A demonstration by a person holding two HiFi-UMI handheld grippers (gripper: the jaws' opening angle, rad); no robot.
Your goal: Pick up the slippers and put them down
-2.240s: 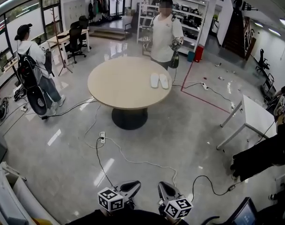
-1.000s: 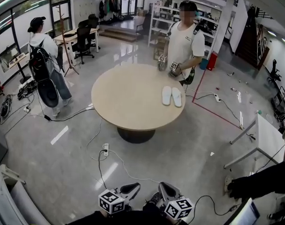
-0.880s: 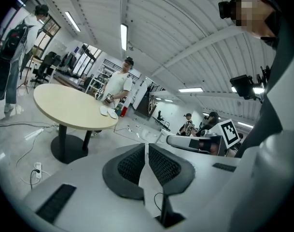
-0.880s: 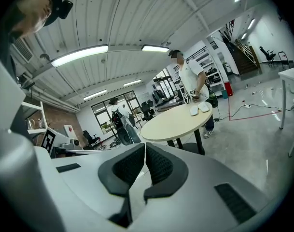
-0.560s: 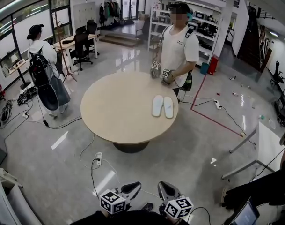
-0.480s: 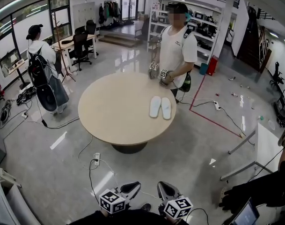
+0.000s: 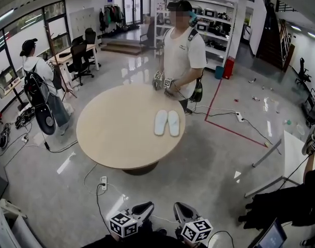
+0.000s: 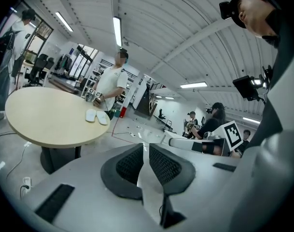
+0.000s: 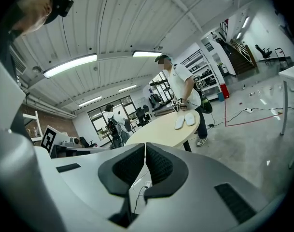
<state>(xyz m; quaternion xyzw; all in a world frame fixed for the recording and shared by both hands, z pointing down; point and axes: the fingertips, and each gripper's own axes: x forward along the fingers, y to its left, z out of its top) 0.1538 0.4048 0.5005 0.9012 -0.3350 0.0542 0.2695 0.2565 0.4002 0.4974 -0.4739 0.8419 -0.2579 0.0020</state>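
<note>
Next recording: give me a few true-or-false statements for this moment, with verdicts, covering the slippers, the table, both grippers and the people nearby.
1. The pair of white slippers lies side by side on the round beige table. True.
2. The left gripper is shut on one slipper. False: its jaws are together with nothing between them, and both slippers lie far off on the table.
3. The right gripper has its jaws wide apart. False: they are together and empty.
4. A person in a white T-shirt stands at the table's far side, near the slippers. True.
5. The person with a dark backpack sits at the table. False: that person stands on the floor, apart from it.
</note>
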